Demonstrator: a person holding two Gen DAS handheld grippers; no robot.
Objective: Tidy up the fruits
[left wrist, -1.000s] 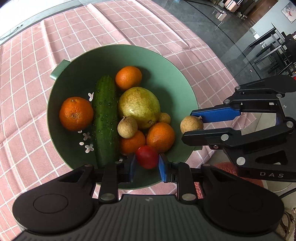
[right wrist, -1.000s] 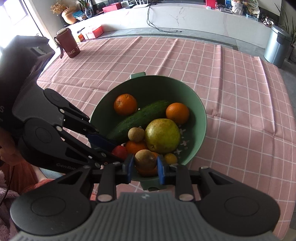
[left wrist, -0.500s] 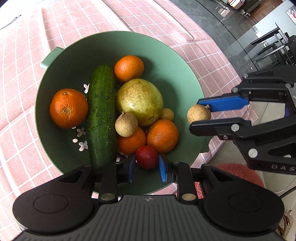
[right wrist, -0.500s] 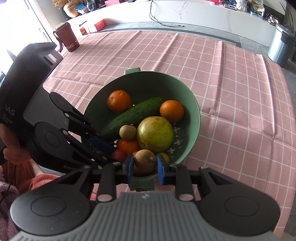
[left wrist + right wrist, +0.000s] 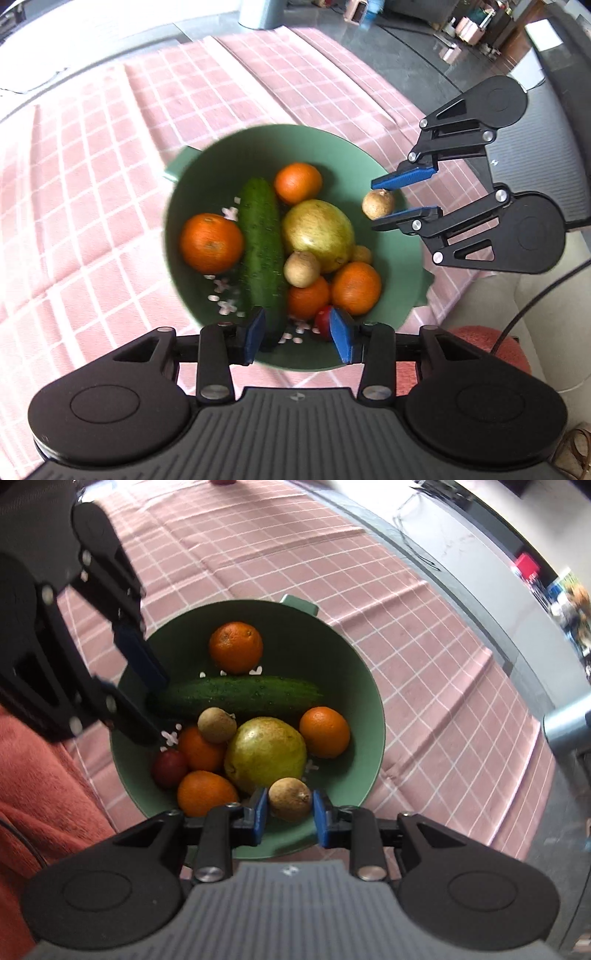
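A green bowl point(image 5: 391, 184) sits on the pink checked cloth; it also shows in the right wrist view point(image 5: 369, 701). It holds several oranges, a cucumber point(image 5: 260, 240), a large yellow-green fruit point(image 5: 317, 232), a small brown fruit point(image 5: 301, 269) and a red fruit point(image 5: 323, 321). My left gripper point(image 5: 297, 334) is open over the bowl's near rim, with the red fruit lying in the bowl beside its right finger. My right gripper point(image 5: 288, 814) is shut on another small brown fruit point(image 5: 290, 799) above the bowl's edge; this held brown fruit also shows in the left wrist view point(image 5: 377, 203).
The pink checked tablecloth point(image 5: 110, 166) covers the table around the bowl. A red-orange cloth point(image 5: 48, 786) lies beyond the table's near edge. A grey bin point(image 5: 569, 723) stands off the table's far side.
My left gripper has opened and let go of the red fruit, which now lies in the bowl. Both grippers have pulled back and swung round; the right one still holds the brown fruit.
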